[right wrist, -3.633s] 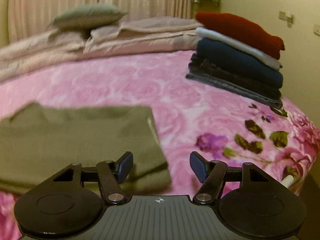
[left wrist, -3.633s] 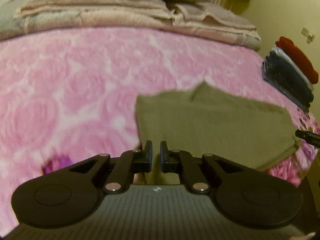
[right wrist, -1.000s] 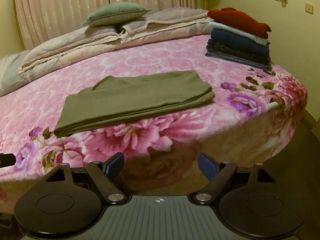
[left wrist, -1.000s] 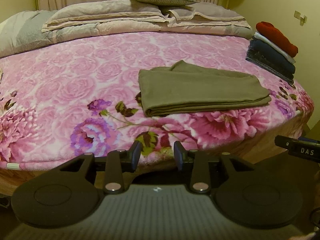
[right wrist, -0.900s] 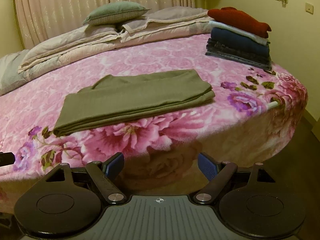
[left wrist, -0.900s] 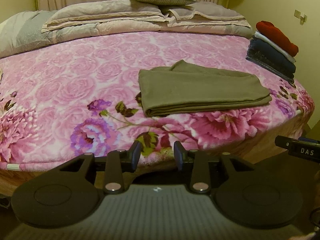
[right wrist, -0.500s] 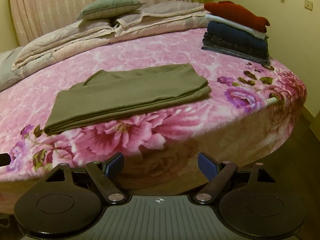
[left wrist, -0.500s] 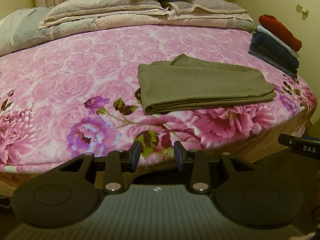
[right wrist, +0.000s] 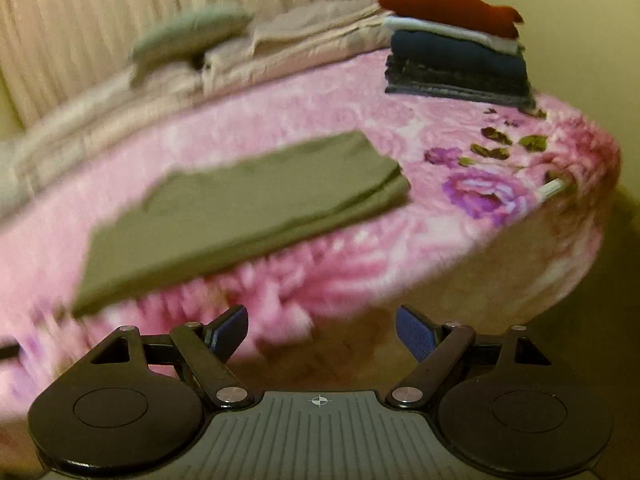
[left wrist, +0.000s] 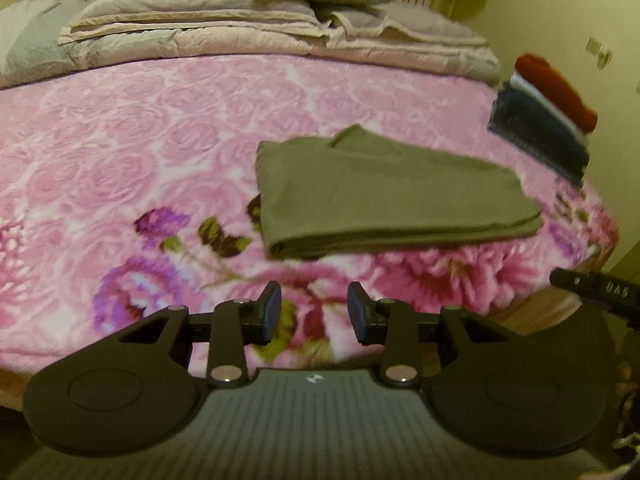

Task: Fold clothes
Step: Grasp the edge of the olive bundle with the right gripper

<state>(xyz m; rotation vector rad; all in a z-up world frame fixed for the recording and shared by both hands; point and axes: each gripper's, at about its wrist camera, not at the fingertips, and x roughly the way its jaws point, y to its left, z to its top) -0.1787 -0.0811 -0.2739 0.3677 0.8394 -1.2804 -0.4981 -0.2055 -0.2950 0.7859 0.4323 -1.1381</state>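
Lying folded beyond spread fingers [left wrist: 272, 312], olive garment [left wrist: 384, 192], seemingly untouched

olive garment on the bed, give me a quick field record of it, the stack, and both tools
olive garment: folded flat, lying on the pink floral blanket near the bed's front edge
clothes stack: folded pile, red piece on top, dark ones below, far right of the bed, apart from the olive garment
left tool: open, empty, short of the bed edge
right tool: open wide, empty, touching nothing
image quality: both views motion-blurred
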